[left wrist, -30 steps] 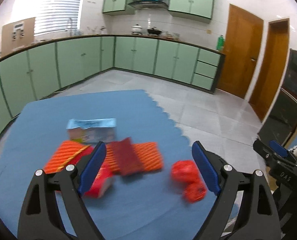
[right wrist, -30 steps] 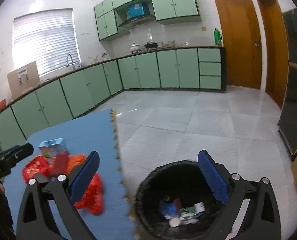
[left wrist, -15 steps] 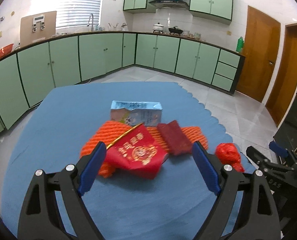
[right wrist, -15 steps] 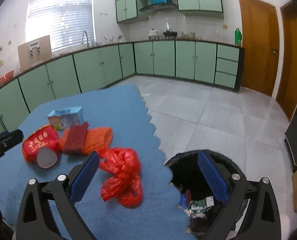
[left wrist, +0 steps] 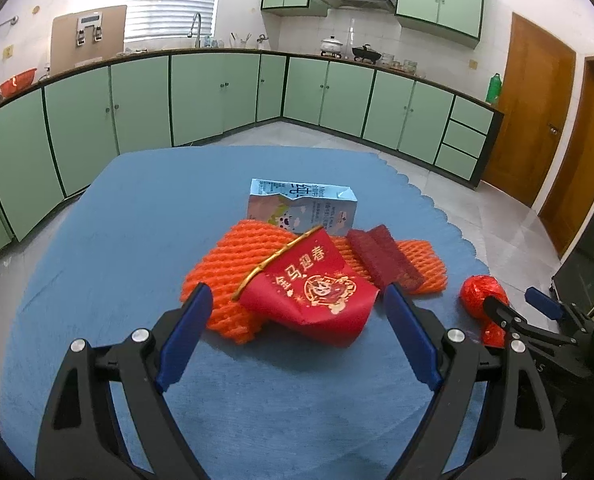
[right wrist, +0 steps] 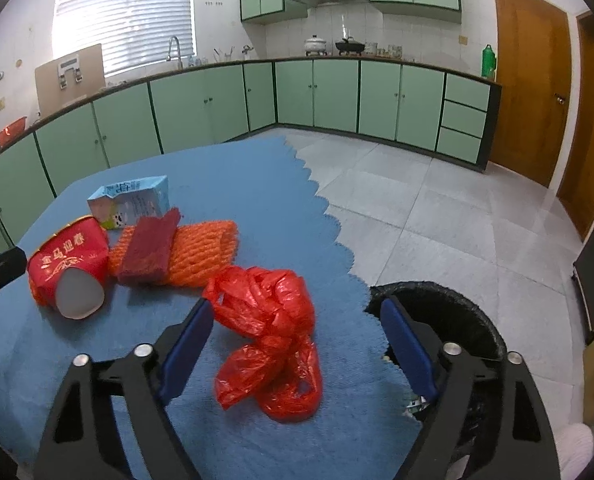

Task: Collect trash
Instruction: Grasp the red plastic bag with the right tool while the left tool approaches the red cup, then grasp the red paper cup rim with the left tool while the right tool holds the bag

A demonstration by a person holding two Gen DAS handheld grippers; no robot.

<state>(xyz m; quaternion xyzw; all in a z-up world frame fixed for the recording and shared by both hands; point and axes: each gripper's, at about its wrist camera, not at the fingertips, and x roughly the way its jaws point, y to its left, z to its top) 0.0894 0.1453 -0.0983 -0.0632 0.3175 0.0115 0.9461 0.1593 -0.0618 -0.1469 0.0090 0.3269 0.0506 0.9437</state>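
Right gripper (right wrist: 297, 344): fingers wide, just been closing, astride the red bag (right wrist: 273, 340) on the blue mat (right wrist: 237, 184), not yet pressing. Soft, light, crinkly; best pinched at the knotted middle. Left gripper (left wrist: 297, 336): wide open, empty, before the paper cup (left wrist: 309, 292). Bin (right wrist: 449, 312) just beside the mat; contents hidden here.

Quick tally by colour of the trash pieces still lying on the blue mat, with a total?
Red: 2, a paper cup and a crumpled plastic bag
Orange: 1, foam fruit netting
Dark red: 1, flat wrapper lying on the netting
Light blue: 1, milk carton
Total: 5
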